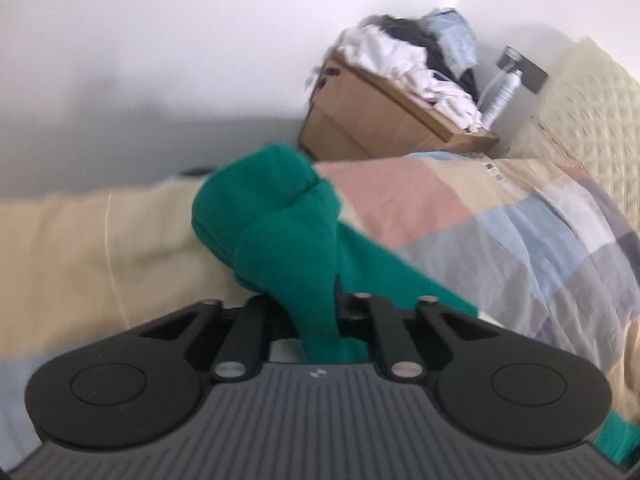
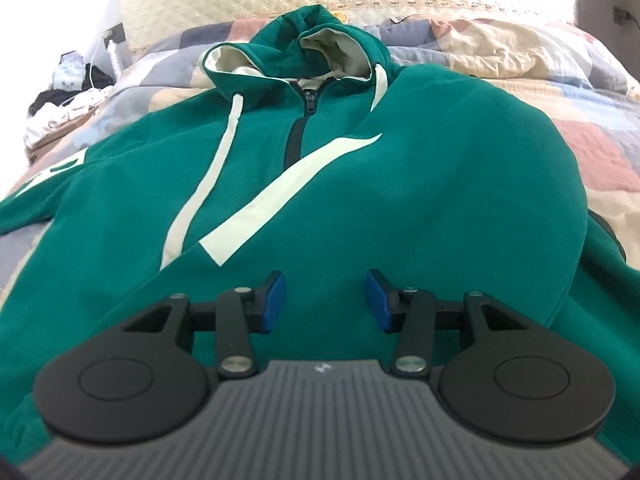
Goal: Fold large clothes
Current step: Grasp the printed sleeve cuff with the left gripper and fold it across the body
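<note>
Left gripper (image 1: 316, 320) pinches bunched hoodie (image 2: 400, 184) sleeve, right gripper (image 2: 325, 300) wide open, empty; thin pinch may slip mid-fold.

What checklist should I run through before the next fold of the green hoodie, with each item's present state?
1. Left tool shut on green hoodie fabric: ok.
2. Right tool open, above the hoodie, holding nothing: ok.
3. Hoodie front up on the bed quilt, zipper visible: ok.
4. Hood laid flat: not ok, bunched.
5. Which part the left tool holds: cannot tell.
</note>
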Demonstrator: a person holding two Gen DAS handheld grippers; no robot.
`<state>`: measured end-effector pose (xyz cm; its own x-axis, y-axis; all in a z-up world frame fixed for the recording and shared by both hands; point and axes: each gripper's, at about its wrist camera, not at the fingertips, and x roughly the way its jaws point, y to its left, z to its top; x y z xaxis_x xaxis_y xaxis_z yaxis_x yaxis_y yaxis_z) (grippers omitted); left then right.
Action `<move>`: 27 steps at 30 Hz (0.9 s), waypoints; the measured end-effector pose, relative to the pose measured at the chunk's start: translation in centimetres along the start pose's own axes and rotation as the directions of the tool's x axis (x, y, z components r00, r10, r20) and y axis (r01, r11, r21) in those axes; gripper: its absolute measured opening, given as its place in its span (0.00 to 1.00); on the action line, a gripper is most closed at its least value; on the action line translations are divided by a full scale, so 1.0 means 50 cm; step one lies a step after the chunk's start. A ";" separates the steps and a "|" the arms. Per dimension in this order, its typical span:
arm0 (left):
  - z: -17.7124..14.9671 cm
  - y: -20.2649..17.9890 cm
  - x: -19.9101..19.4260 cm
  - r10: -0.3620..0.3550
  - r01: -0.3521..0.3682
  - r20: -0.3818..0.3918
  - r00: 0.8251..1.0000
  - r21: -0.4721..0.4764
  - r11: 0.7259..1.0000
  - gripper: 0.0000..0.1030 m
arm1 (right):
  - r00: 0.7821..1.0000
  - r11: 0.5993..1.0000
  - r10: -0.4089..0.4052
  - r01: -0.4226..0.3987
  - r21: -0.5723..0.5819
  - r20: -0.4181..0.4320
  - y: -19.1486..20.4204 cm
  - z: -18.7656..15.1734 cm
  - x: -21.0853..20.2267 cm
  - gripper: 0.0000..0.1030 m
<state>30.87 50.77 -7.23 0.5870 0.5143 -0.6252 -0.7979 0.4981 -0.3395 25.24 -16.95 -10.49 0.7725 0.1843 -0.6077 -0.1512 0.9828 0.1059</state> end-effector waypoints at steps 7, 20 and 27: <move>0.052 -0.136 -0.187 -0.054 0.013 0.148 0.988 0.269 0.963 0.07 | 1.000 0.999 0.002 -0.002 0.035 0.015 -0.007 0.009 -0.021 0.46; -0.042 -0.451 -0.694 -0.472 0.224 0.211 0.856 0.671 0.707 0.06 | 0.990 0.995 0.062 -0.071 0.066 0.127 -0.053 0.013 -0.139 0.45; -0.287 -0.521 -0.868 -0.578 0.341 0.082 0.812 0.737 0.583 0.06 | 0.989 0.975 0.042 -0.072 0.210 0.145 -0.143 0.000 -0.205 0.47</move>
<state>24.21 5.45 18.63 0.9491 0.1864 -0.2538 -0.1639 0.9807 0.1070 18.40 -25.85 -5.00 0.8465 0.2250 -0.4825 -0.0735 0.9470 0.3127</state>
